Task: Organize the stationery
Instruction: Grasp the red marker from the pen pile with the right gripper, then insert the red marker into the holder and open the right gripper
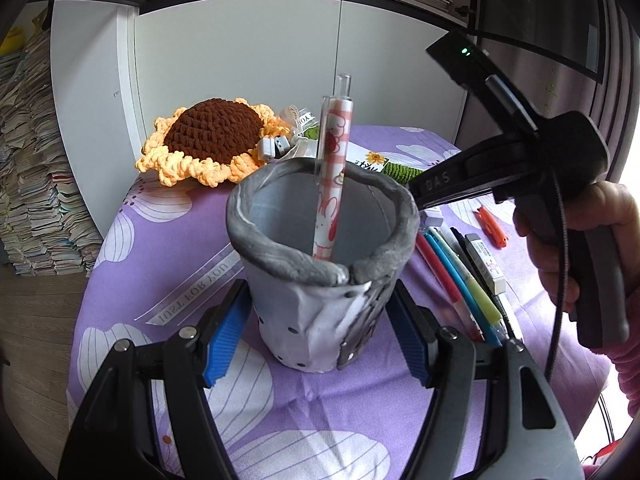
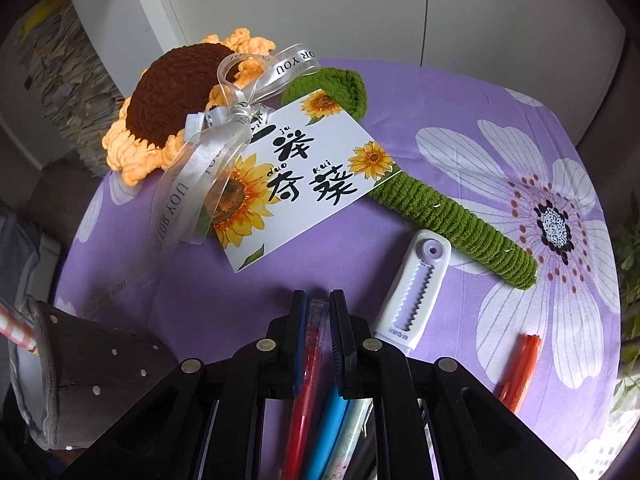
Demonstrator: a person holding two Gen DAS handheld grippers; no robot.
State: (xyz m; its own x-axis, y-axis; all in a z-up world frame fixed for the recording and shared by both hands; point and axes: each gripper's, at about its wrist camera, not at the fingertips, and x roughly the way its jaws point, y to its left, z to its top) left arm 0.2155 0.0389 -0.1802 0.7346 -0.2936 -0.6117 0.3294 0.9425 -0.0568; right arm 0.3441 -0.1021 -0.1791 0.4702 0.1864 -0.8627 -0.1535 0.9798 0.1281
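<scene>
One pen in holder, one red pen in right gripper
</scene>
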